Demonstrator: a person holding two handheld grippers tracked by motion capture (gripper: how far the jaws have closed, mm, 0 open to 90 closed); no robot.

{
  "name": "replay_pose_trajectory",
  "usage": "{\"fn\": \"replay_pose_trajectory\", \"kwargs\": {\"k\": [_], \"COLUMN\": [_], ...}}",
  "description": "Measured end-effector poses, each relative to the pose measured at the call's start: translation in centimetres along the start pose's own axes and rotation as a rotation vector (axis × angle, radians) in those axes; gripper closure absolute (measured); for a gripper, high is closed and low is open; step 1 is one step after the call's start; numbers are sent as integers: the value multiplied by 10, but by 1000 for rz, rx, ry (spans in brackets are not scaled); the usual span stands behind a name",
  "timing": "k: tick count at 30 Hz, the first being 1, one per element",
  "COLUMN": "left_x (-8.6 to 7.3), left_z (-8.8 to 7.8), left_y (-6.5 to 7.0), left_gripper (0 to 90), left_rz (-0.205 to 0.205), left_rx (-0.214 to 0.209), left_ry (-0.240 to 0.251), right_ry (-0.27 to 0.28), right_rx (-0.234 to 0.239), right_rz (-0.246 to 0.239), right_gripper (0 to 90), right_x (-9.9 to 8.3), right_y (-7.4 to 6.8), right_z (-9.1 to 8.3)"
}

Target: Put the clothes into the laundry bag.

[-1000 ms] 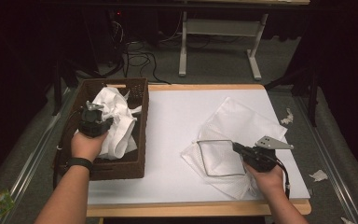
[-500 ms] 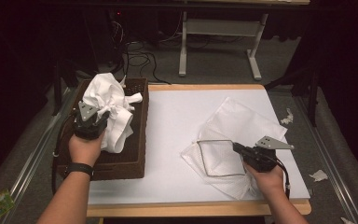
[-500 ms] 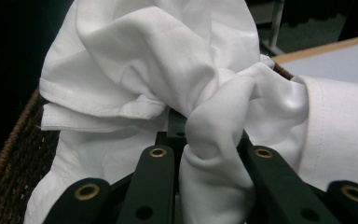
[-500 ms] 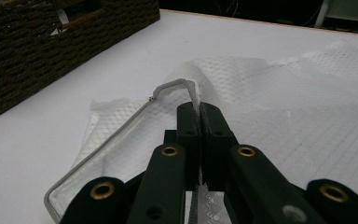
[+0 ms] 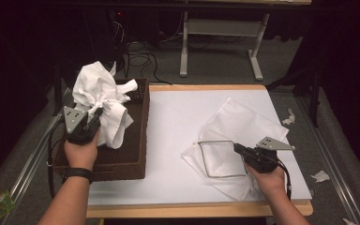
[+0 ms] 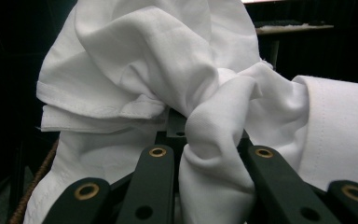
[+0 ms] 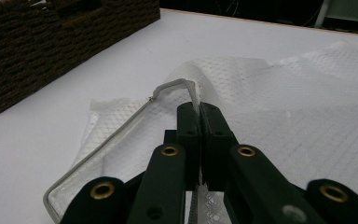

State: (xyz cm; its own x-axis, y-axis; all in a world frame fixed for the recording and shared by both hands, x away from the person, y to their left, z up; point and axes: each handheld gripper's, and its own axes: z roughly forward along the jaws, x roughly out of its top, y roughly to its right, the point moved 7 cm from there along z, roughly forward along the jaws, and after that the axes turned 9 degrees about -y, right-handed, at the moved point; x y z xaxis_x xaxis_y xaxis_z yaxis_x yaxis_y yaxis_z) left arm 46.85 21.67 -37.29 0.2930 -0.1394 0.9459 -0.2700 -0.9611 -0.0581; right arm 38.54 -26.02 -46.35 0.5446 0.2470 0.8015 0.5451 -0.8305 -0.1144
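While your left gripper (image 5: 95,118) hangs over the near-left part of the brown wicker basket (image 5: 138,140), its jaws are pinched tight on a bunched fold of the white cloth (image 5: 101,96). In the left gripper view the cloth (image 6: 168,70) squeezes up between the two black jaws and billows above and to both sides of them, so the grip is on a thick wad of fabric and the jaws stay a little apart around it. From the high view, most of that cloth is lifted above the basket's far-left corner, with one loose end draping down over the inside of the basket.

Your right gripper (image 5: 238,148) sits well to the right of the basket, low over the white tabletop (image 5: 178,117). Its jaws are closed almost completely, and the right gripper view shows them nipping the edge of the white mesh laundry bag (image 7: 279,93) right at its zipper rim (image 7: 121,126). The bag (image 5: 239,126) lies flat on the table, well apart from the basket, its zipper opening forming a rough square just to the basket side of your right gripper. Your right hand (image 5: 267,176) holds the gripper near the table's front edge.
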Motion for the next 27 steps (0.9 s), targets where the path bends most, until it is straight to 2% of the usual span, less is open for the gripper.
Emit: {"fn": "replay_pose_trajectory", "kwargs": {"k": [4, 7, 14, 20, 27], "left_x": [1, 2, 9, 22, 39], "left_z": [-3, -3, -6, -9, -12], "left_y": [-1, 1, 3, 7, 18], "left_gripper": [789, 791, 791, 792, 793], "left_rz": [-11, -3, -5, -24, -18], "left_rx": [-4, -19, -14, -13, -19], "left_ry": [18, 25, 39, 82, 120], "right_ry": [0, 3, 4, 2, 3], "right_rx": [1, 0, -3, -4, -2], "right_rz": [-1, -4, 9, 4, 6], "right_gripper": [884, 884, 884, 884, 884], "right_x": [0, 0, 0, 0, 0], "right_y": [0, 0, 0, 0, 0], "right_z": [0, 0, 1, 1, 0]}}
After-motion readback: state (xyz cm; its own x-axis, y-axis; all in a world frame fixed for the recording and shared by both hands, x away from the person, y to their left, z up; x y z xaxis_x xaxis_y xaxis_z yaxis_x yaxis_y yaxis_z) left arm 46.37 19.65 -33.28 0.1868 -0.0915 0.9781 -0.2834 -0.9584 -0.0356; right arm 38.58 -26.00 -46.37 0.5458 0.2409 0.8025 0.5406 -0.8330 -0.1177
